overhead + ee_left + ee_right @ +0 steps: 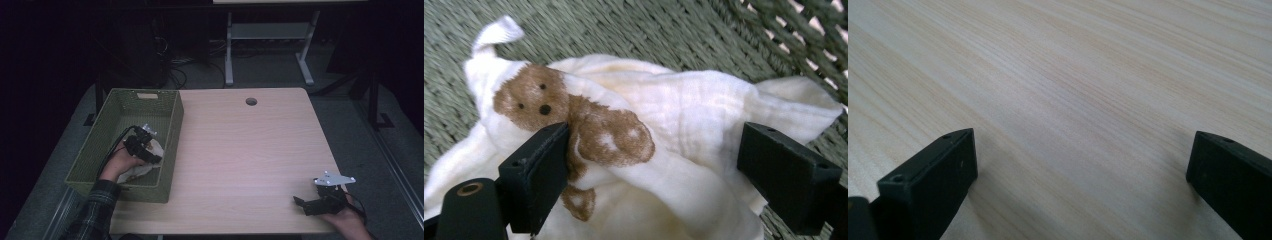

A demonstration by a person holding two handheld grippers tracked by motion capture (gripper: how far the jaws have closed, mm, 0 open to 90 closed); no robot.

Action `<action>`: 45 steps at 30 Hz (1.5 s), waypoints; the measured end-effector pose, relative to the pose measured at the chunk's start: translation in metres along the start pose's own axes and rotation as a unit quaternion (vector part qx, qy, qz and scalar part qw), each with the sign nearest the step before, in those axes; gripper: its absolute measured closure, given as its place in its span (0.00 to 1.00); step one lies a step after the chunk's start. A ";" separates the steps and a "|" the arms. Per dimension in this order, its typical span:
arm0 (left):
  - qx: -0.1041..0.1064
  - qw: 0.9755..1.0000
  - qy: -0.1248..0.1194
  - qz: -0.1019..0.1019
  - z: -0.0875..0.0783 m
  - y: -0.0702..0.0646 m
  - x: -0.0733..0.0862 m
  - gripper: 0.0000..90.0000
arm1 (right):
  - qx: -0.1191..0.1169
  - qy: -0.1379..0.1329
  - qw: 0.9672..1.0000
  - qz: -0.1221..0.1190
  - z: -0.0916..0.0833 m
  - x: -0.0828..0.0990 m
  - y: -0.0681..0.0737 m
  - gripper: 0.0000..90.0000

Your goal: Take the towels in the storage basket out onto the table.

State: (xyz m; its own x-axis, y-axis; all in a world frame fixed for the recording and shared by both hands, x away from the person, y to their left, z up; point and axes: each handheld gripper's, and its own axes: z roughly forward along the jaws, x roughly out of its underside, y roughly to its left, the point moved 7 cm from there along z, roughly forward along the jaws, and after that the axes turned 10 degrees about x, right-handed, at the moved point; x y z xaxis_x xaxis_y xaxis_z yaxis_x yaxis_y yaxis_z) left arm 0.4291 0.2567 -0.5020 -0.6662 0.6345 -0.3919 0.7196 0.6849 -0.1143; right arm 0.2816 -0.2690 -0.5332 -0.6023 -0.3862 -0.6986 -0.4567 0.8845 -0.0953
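**Cloth in the basket, left jaws spread over it**

Inside the green woven basket [172, 125], the cream bear-print cloth [664, 120] lies crumpled on the floor. The left gripper [651, 160] straddles it, jaws wide, gripping nothing. The right gripper [1083, 165], well outside the basket, gapes over bare table [240, 150].

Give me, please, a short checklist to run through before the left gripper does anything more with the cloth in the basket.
1. Cloth lies inside the green basket: ok.
2. Left gripper jaws stand wide apart, one on each side of the cloth: ok.
3. Cloth gripped: not ok, the jaws are open; the left one seems to touch a fold, no more.
4. Cloth clear of the basket wall: cannot tell; one corner lies close to the woven side.
5. Right gripper is open, low over the bare table, far from the basket: ok.
6. Space on the table near the basket: ok.
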 end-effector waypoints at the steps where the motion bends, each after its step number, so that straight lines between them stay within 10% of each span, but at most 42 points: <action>1: 0.002 1.000 0.001 -0.002 0.001 0.000 0.000 0.15 | 0.000 0.000 1.000 0.000 0.000 0.000 0.000 0.00; 9: 0.022 1.000 0.003 -0.022 -0.001 -0.001 0.001 0.30 | 0.000 0.000 1.000 0.000 0.000 0.000 0.000 0.00; 17: 0.029 0.999 0.005 -0.034 -0.010 0.001 0.001 0.82 | 0.000 0.000 1.000 0.000 0.000 0.000 0.000 0.00; 25: 0.030 0.998 -0.028 -0.052 -0.021 0.004 -0.002 0.89 | 0.000 0.000 1.000 -0.001 0.000 0.000 0.000 0.00; 36: 0.030 0.986 -0.141 -0.080 -0.053 0.012 -0.009 0.90 | -0.001 0.000 1.000 0.000 0.000 0.000 0.000 0.00; 45: 0.035 0.966 -0.234 -0.103 -0.083 0.018 -0.012 0.90 | 0.000 0.000 1.000 -0.001 0.000 0.000 0.000 0.00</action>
State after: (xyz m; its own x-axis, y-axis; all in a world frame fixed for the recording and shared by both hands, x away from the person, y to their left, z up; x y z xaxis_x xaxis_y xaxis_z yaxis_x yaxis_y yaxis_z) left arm 0.4334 0.2916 -0.4235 -0.6462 0.2450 -0.7227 0.6044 0.7425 -0.2887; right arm 0.2815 -0.2690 -0.5331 -0.6024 -0.3875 -0.6978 -0.4579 0.8838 -0.0955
